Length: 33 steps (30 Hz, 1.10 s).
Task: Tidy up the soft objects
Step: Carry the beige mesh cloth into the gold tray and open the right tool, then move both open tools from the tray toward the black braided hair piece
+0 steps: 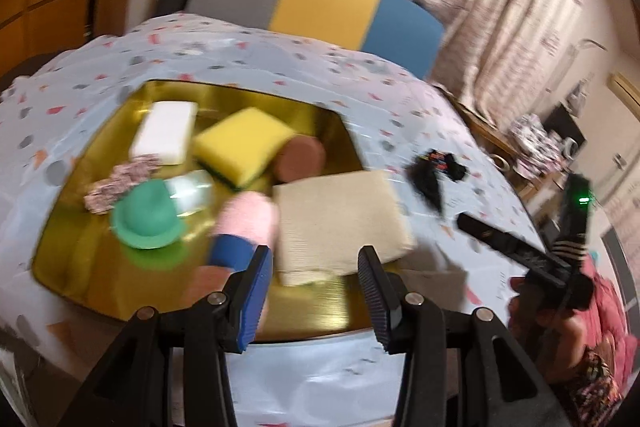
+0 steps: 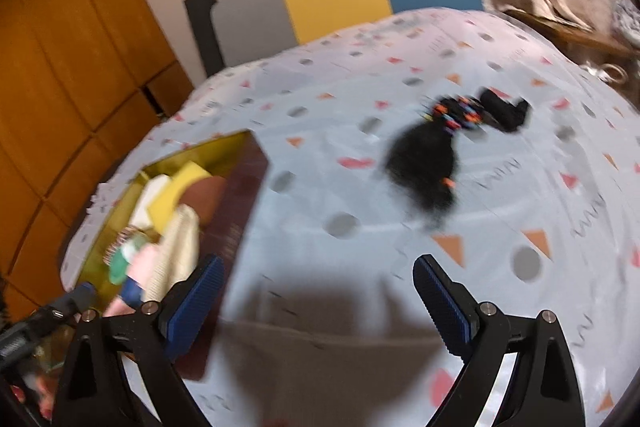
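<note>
- Black sock pair (image 2: 430,163) lies loose on tablecloth (image 2: 320,131), well apart from gold tray (image 1: 320,319); prob. light, floppy, limp. Grab at bunched mid-fold.
- Right gripper (image 2: 316,303) wide, empty, aimed at it.
- Left gripper (image 1: 316,291) wide, empty, over tray nr beige cloth (image 1: 340,219).

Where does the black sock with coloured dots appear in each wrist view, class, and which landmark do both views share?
Left wrist: black sock lies right of centre on the tablecloth, beyond the gold tray's right edge.
Right wrist: black sock lies upper right of centre, ahead of the open right gripper.
Shared landmark: gold tray.
</note>
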Motion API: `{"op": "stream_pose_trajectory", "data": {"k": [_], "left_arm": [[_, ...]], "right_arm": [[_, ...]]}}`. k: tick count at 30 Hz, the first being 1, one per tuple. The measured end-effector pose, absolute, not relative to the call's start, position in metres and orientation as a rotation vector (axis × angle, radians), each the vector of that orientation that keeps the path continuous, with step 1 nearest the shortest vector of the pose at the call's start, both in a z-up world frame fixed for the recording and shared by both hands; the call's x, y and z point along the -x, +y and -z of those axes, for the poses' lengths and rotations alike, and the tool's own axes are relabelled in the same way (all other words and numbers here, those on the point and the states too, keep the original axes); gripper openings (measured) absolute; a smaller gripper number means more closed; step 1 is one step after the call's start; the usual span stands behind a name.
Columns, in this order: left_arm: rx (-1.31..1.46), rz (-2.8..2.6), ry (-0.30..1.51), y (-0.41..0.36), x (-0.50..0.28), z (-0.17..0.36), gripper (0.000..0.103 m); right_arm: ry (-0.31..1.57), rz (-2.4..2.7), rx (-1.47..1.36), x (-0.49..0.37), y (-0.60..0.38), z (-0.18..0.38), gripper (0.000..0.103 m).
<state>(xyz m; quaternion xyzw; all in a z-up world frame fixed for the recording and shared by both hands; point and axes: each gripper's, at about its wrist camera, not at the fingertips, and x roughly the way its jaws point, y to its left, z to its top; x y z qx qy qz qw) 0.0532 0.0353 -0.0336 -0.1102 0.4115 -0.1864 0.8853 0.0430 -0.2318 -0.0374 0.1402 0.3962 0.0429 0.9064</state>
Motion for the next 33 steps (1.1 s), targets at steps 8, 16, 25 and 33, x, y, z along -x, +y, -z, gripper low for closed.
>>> {"op": "stream_pose_trajectory", "data": {"k": [8, 16, 25, 33], "left_arm": [[0.116, 0.531, 0.854, -0.038, -0.049, 0.020, 0.050], [0.127, 0.588, 0.924, -0.112, -0.083, 0.010, 0.069], [0.024, 0.524, 0.930, -0.200, -0.144, 0.014, 0.072], [-0.084, 0.488, 0.978, -0.270, -0.212, 0.058, 0.075]], "right_arm": [[0.780, 0.079, -0.207, -0.021, -0.276, 0.054, 0.096], [0.701, 0.256, -0.159, -0.008, -0.322, 0.059, 0.096], [0.690, 0.331, -0.228, -0.004, -0.351, 0.076, 0.096], [0.689, 0.313, -0.369, 0.003, -0.365, 0.088, 0.096]]}}
